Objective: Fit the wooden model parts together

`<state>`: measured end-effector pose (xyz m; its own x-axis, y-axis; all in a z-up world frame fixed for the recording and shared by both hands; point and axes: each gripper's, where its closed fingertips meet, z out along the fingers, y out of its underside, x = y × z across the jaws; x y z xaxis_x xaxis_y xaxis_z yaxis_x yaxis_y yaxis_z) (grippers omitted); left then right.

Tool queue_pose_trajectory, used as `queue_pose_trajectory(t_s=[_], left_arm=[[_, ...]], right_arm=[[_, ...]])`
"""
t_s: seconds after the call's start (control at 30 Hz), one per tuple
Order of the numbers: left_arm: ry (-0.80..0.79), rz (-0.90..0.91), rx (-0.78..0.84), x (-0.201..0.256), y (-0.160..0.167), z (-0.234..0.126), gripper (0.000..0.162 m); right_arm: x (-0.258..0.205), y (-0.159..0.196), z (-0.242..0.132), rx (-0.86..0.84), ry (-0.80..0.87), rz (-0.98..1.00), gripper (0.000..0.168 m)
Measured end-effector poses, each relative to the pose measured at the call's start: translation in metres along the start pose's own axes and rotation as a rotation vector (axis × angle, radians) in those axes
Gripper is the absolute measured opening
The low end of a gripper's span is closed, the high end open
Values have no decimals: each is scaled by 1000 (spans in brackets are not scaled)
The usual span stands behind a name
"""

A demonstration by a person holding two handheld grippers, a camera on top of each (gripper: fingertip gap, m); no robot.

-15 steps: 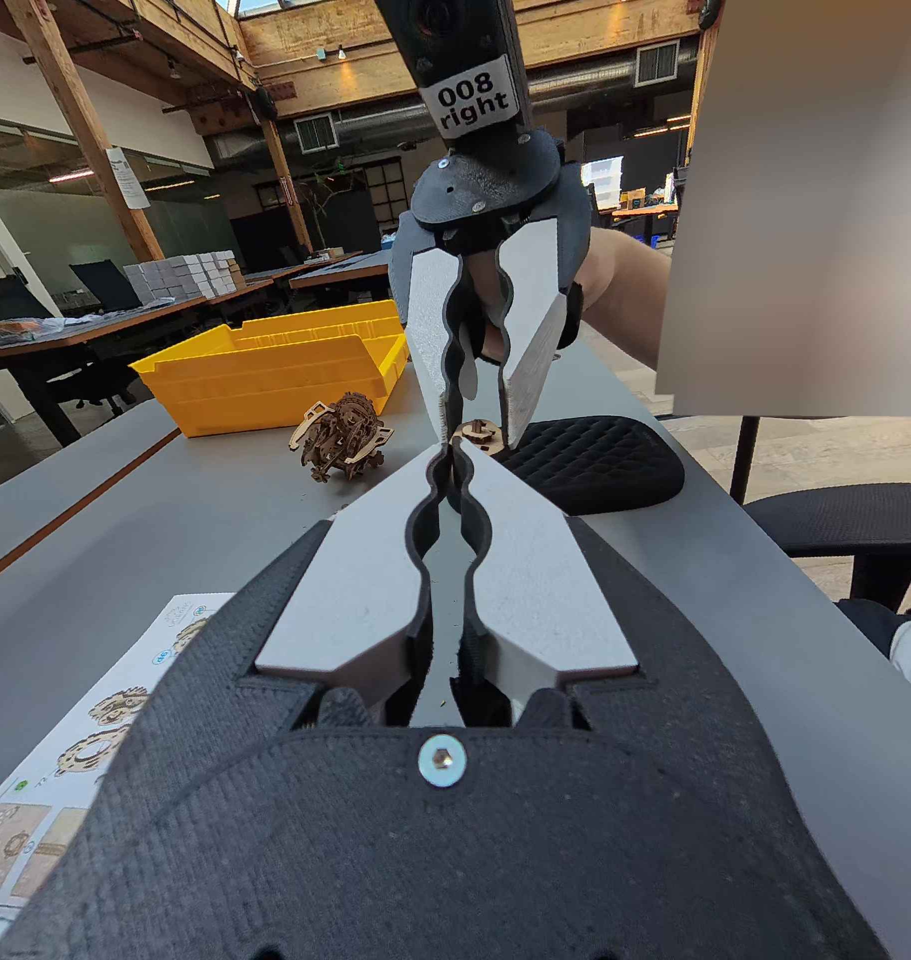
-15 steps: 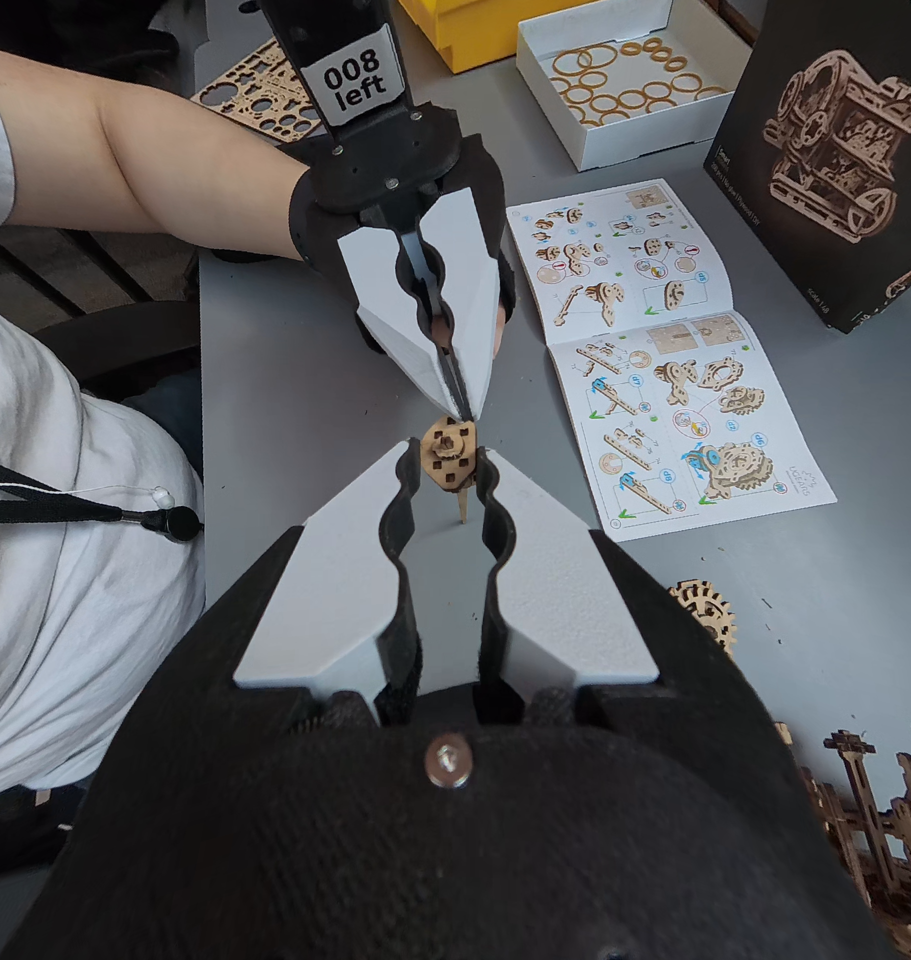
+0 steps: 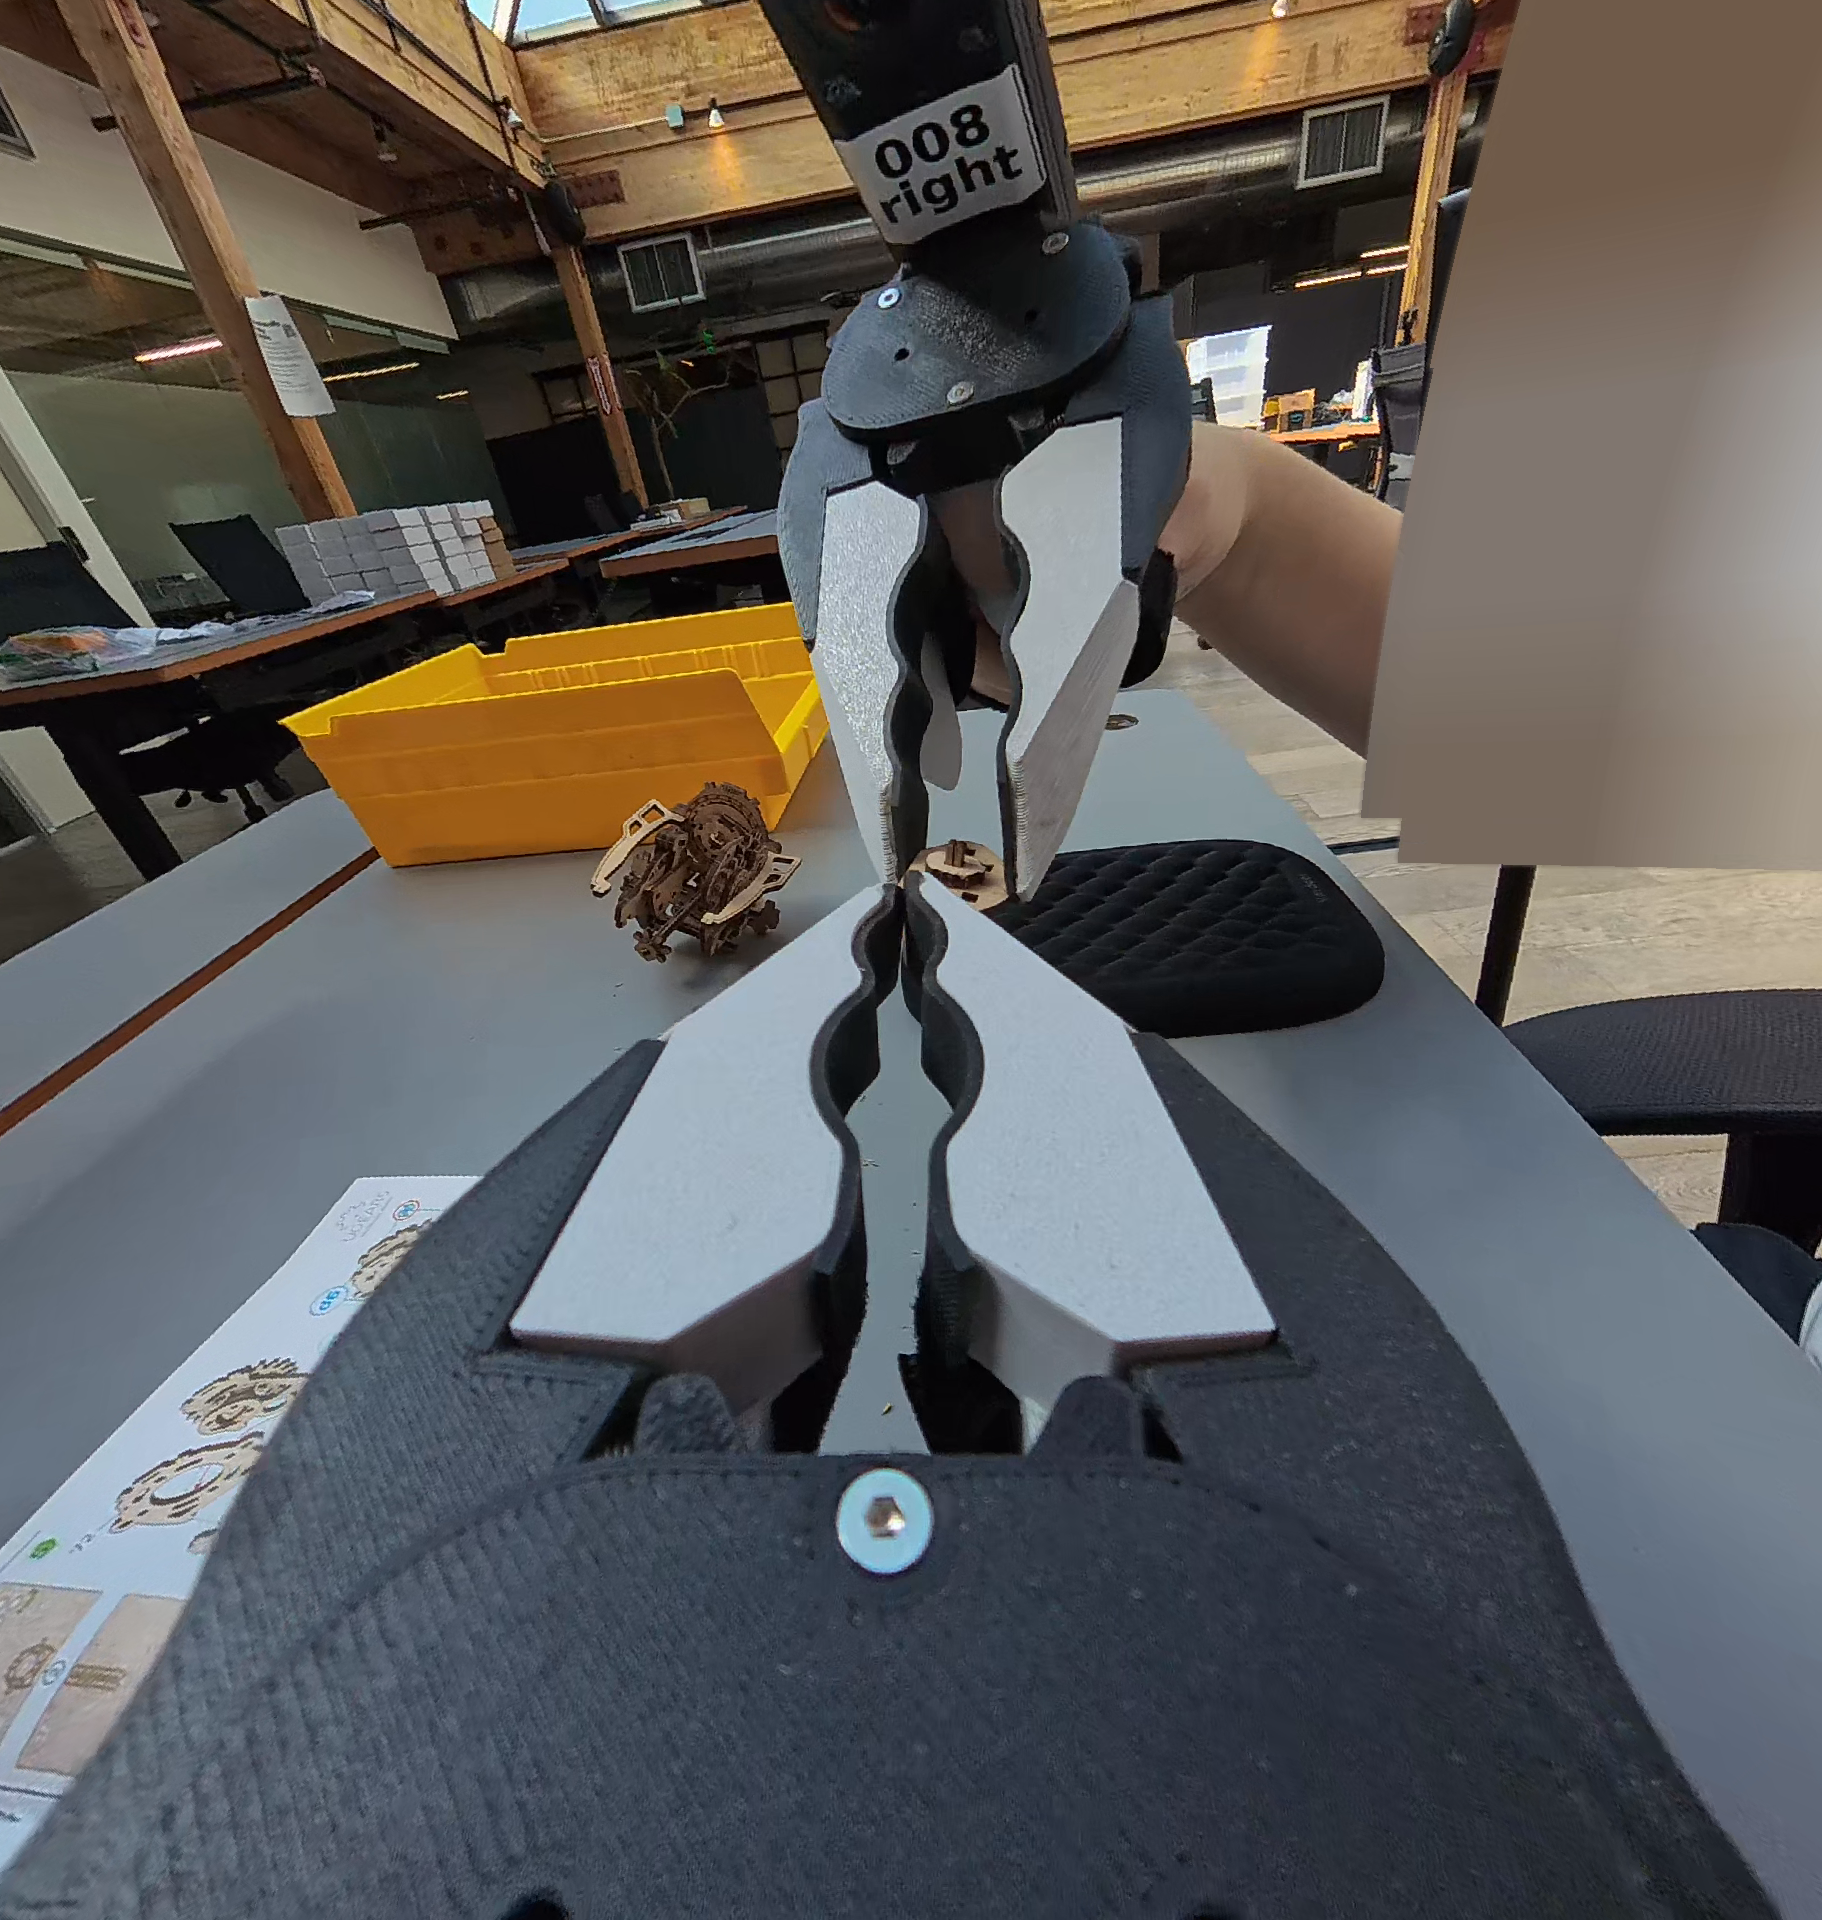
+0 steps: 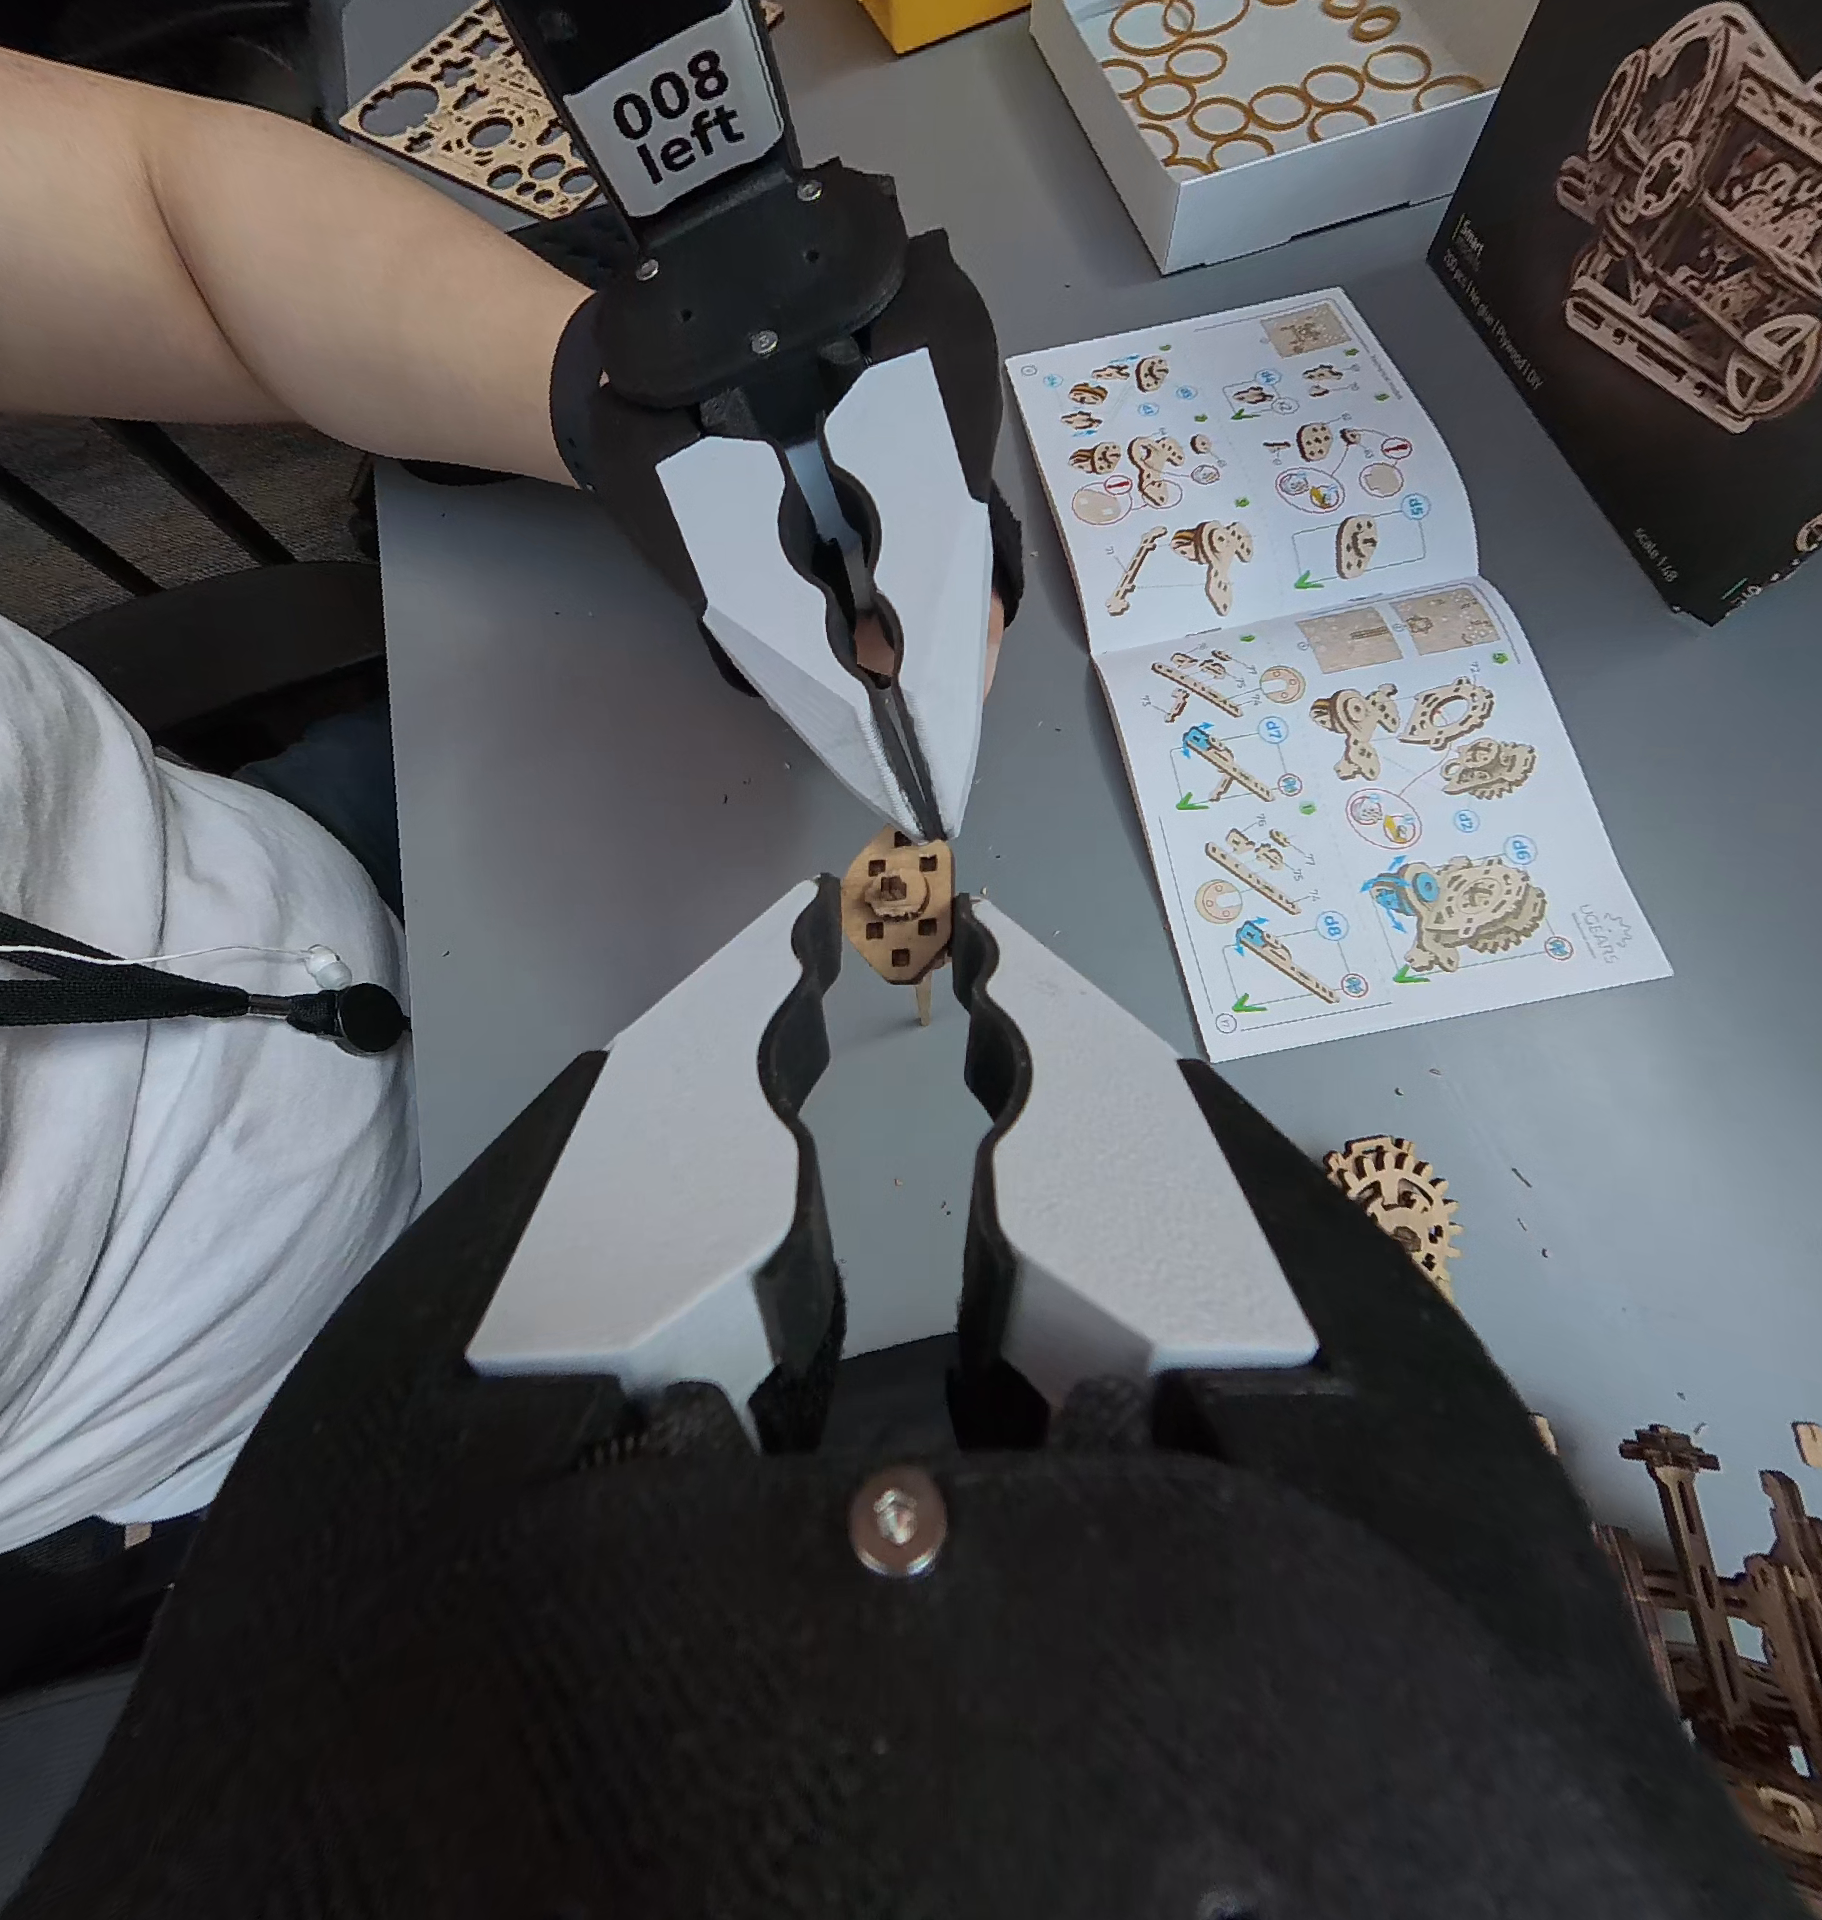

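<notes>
My right gripper (image 4: 891,904) is shut on a small wooden disc (image 4: 902,940) with square holes and a centre peg. It holds the disc on edge above the grey table (image 4: 574,727), and a thin wooden pin (image 4: 923,1006) points down from the disc. My left gripper (image 4: 928,826) is shut, and its tips touch the disc's upper rim. I cannot tell whether it pinches anything. In the left wrist view my left gripper (image 3: 902,896) meets the right gripper (image 3: 957,875) tip to tip, with the disc (image 3: 954,860) just behind.
An open instruction booklet (image 4: 1333,675) lies to the right. Behind it are a white box of rings (image 4: 1271,104) and a black product box (image 4: 1696,260). A loose gear (image 4: 1395,1216) and a wooden assembly (image 4: 1738,1610) sit near right. A yellow bin (image 3: 564,727), a built model (image 3: 694,868) and a black pad (image 3: 1198,935) are also on the table. The tips of both grippers are at nearly the same place. Both grippers' tips are roughly 25 cm from the wooden assembly (image 4: 1738,1610).
</notes>
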<state>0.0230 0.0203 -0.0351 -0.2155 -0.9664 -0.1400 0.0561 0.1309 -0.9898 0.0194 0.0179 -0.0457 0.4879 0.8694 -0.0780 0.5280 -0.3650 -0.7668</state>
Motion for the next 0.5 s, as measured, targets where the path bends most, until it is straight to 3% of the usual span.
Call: queue_pose_trajectory(t_s=[0.27, 0.43, 0.5], left_arm=[[28, -112, 32, -5, -2, -5, 2], [61, -389, 64, -22, -11, -14, 13], [98, -417, 74, -22, -15, -18, 16]], right_arm=[[-3, -1, 2, -26, -5, -14, 20], [-4, -1, 3, -32, 2, -23, 20], [-5, -1, 3, -33, 4, -26, 20]])
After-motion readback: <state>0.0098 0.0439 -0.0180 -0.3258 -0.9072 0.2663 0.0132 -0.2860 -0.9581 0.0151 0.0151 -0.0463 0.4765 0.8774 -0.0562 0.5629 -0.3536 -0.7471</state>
